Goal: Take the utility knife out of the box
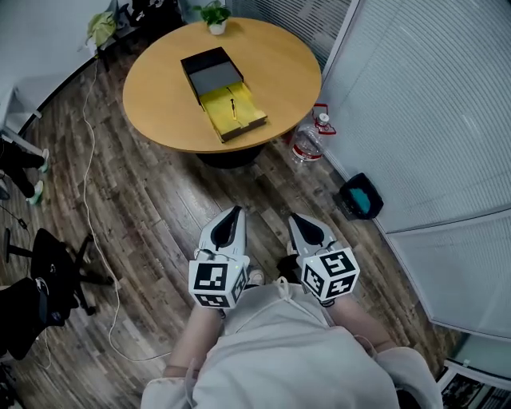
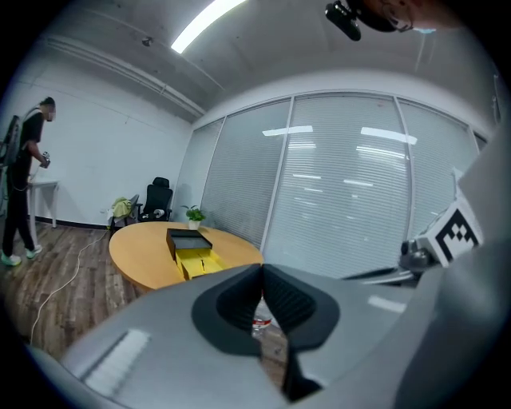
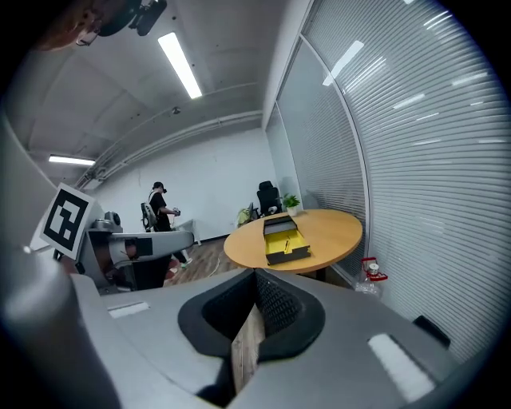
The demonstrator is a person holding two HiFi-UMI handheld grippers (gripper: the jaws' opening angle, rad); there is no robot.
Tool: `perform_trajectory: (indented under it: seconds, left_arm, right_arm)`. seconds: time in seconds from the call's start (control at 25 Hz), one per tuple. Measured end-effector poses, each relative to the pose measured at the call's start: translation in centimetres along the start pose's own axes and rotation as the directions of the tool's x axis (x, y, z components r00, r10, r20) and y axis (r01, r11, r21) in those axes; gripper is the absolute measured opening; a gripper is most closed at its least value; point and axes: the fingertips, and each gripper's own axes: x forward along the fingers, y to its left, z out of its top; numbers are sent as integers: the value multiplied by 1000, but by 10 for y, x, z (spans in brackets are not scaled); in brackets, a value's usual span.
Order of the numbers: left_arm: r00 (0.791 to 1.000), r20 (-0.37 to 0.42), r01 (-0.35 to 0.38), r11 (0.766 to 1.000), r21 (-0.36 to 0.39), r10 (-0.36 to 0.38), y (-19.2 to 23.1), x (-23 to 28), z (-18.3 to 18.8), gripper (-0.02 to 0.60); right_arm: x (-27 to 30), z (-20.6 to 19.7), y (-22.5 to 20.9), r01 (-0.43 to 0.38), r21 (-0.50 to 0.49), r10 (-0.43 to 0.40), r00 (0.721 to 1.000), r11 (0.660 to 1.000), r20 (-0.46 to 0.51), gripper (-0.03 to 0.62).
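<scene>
Locate utility knife in box, upper centre, well apart from closed, empty left claw and right claw.

— What is sitting on the round wooden bench?
— An open box, black at one end and yellow-lined at the other, is lying near the middle. A small potted plant is standing at the far edge.
</scene>
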Motion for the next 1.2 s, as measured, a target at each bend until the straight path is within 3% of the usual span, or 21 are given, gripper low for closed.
perform_trajectory:
  seconds: [0.28,0.48,0.84,1.2]
  left_arm:
    - [997,18,-74,997,5,74,30,56,9,6]
    - [987,35,-157,988,-3,157,49,113,32,6]
    - [942,51,-330,943,-46,332,94,255,84,6]
    - [897,34,-436,894,-99,441,126,335,87,6]
  right_arm:
    - [71,19,-43,-55,-12,55,999,998,-4,0]
    - [126,58,-87,-124,-42,124,992,991,-8,0]
    - [251,157,-180,-276,-107,273,961,955,-38,-1]
    - [327,190,-225,-383,-167,367,922,908,-121,0]
